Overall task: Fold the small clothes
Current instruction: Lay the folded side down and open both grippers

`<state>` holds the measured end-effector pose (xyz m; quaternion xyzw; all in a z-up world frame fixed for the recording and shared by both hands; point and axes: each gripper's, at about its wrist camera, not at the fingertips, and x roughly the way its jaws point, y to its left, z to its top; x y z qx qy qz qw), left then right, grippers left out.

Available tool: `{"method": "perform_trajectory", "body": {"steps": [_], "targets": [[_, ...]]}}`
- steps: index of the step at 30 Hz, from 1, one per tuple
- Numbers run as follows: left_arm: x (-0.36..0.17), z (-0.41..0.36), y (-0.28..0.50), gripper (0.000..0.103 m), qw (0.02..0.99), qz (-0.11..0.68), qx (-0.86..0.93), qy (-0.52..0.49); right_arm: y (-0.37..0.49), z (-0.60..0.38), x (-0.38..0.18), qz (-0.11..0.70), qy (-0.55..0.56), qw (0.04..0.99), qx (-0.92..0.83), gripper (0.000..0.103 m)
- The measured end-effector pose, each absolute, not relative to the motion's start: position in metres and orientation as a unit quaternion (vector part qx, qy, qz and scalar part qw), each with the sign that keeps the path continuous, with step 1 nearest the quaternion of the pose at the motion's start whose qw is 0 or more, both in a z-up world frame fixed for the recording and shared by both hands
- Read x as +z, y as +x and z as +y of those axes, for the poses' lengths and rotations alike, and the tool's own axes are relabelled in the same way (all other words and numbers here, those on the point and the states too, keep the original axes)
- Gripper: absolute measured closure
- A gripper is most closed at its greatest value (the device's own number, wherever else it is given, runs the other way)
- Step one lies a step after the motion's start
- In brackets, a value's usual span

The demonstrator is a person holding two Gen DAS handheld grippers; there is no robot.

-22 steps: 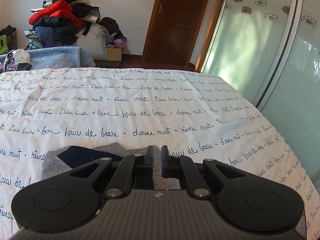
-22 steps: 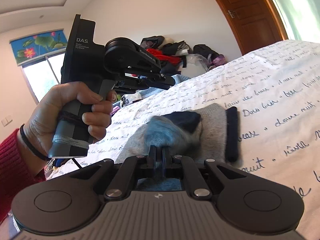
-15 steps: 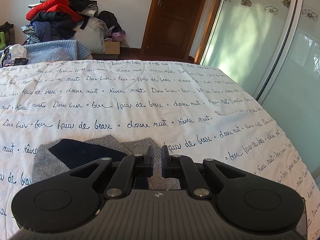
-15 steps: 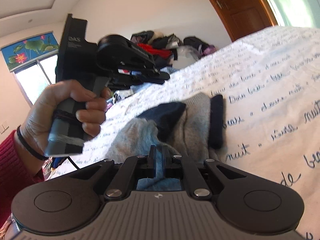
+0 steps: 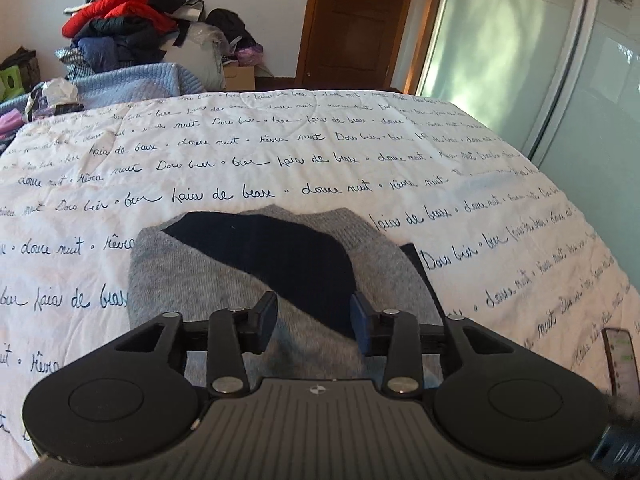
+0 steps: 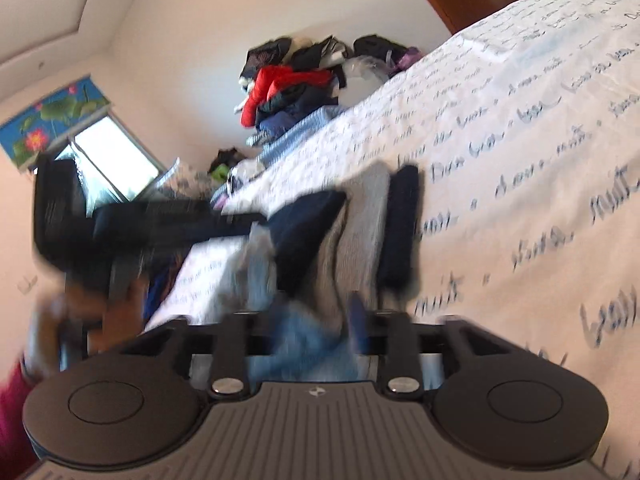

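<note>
Grey/navy sock (image 5: 248,280) lay on bed's white script-print cover (image 5: 280,152); clothes heap (image 5: 120,28), wood door (image 5: 356,20) behind; left gripper (image 5: 314,322), right gripper (image 6: 316,320) jaws just opened, parted over sock, not pinching.

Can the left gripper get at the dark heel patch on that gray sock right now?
Probably yes. The left gripper, whose jaws have just been opening, has the gray sock under it with the dark heel patch just ahead, nothing between.

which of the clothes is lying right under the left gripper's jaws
The grey sock with the navy heel patch, lying alone on the printed bedspread. The other clothes sit heaped in a pile against the far wall.
</note>
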<state>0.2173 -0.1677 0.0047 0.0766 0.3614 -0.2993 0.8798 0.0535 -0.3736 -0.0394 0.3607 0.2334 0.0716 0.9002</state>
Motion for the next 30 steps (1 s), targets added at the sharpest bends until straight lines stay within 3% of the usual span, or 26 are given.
{"method": "perform_trajectory", "body": {"steps": [1, 4, 10, 17, 23, 28, 30], "targets": [[0.004, -0.166, 0.204, 0.047, 0.883, 0.346, -0.304, 0.093, 0.057, -0.38, -0.035, 0.22, 0.368, 0.901, 0.072, 0.025], [-0.003, -0.163, 0.166, 0.035, 0.89, 0.294, -0.316, 0.148, 0.083, -0.393, -0.02, 0.213, 0.361, 0.901, 0.111, 0.026], [-0.033, -0.175, 0.111, 0.033, 0.867, 0.237, -0.36, 0.251, 0.163, -0.402, -0.023, 0.272, 0.37, 0.877, 0.144, 0.026], [-0.063, -0.186, 0.106, 0.04, 0.847, 0.236, -0.374, 0.293, 0.231, -0.399, -0.047, 0.344, 0.373, 0.849, 0.145, 0.026], [-0.086, -0.195, 0.101, 0.04, 0.84, 0.196, -0.358, 0.356, 0.255, -0.392, -0.059, 0.354, 0.382, 0.834, 0.181, 0.027], [-0.097, -0.203, 0.095, 0.047, 0.844, 0.161, -0.337, 0.385, 0.27, -0.383, -0.057, 0.37, 0.358, 0.838, 0.184, 0.042], [-0.1, -0.208, 0.089, 0.057, 0.844, 0.145, -0.334, 0.394, 0.275, -0.384, -0.059, 0.376, 0.361, 0.833, 0.183, 0.069]]}}
